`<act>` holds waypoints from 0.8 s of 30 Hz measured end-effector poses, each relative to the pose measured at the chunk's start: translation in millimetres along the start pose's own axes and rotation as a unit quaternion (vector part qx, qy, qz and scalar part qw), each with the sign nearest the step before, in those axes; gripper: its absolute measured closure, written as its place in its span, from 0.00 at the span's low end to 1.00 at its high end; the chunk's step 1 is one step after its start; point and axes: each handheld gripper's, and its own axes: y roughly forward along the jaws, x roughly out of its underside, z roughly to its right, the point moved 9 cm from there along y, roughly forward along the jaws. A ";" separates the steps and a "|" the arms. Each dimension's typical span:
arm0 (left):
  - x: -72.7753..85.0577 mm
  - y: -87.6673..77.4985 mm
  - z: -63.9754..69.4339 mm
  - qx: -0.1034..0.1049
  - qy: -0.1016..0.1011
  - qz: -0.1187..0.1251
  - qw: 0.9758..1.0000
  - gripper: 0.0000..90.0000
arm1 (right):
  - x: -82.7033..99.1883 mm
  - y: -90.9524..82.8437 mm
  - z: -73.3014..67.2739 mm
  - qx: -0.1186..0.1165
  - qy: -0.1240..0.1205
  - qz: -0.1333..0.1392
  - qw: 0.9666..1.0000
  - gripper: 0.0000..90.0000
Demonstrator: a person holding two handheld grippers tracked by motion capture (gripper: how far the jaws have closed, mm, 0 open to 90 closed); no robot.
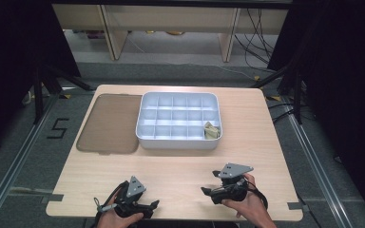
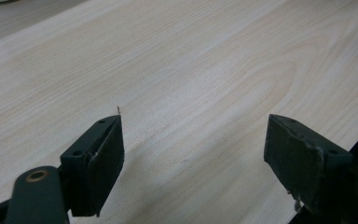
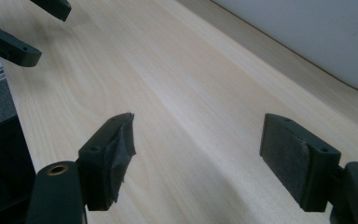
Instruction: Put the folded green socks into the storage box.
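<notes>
A pale wooden table (image 1: 180, 166) stands on grey floor amid dark curtains. Near its front edge, left gripper (image 1: 145, 205) and right gripper (image 1: 209, 183) rest released, empty. Well beyond them: brown lid (image 1: 109, 123), then white compartment tray (image 1: 178, 142).

Bare table (image 1: 180, 166) ahead of both grippers; compartment tray (image 1: 179, 142) and brown lid (image 1: 109, 123) beyond.

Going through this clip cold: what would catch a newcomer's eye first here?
First the white compartment tray at the far middle of the wooden table, with a small crumpled beige item in its near-right cell. Just left of it lies a flat brown translucent lid. At the near edge, the left gripper and right gripper sit with jaws wide apart over bare wood, nothing between them.
</notes>
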 end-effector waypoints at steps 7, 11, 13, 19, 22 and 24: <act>0.2 0.1 -0.6 -0.001 0.001 -0.001 1.000 0.22 | 6.4 -4.1 -4.3 0.001 -0.001 0.007 1.000 0.28; 0.3 0.3 0.4 -0.001 -0.003 0.000 1.000 0.22 | 11.3 -3.6 -8.2 -0.001 -0.005 0.010 1.000 0.27; 0.2 0.3 0.5 -0.001 -0.003 0.000 1.000 0.22 | 14.1 -3.2 -10.0 0.000 -0.005 0.009 1.000 0.27; 0.3 1.2 -0.3 -0.002 -0.002 0.000 1.000 0.22 | 20.3 -3.0 -16.4 -0.003 0.010 0.009 1.000 0.26; -1.8 2.8 1.3 -0.004 -0.017 0.013 1.000 0.22 | 23.5 -2.4 -19.0 -0.009 0.002 0.005 1.000 0.24; 0.3 0.4 0.1 -0.001 -0.003 0.000 1.000 0.22 | 24.5 -2.3 -21.1 -0.009 0.002 0.008 1.000 0.24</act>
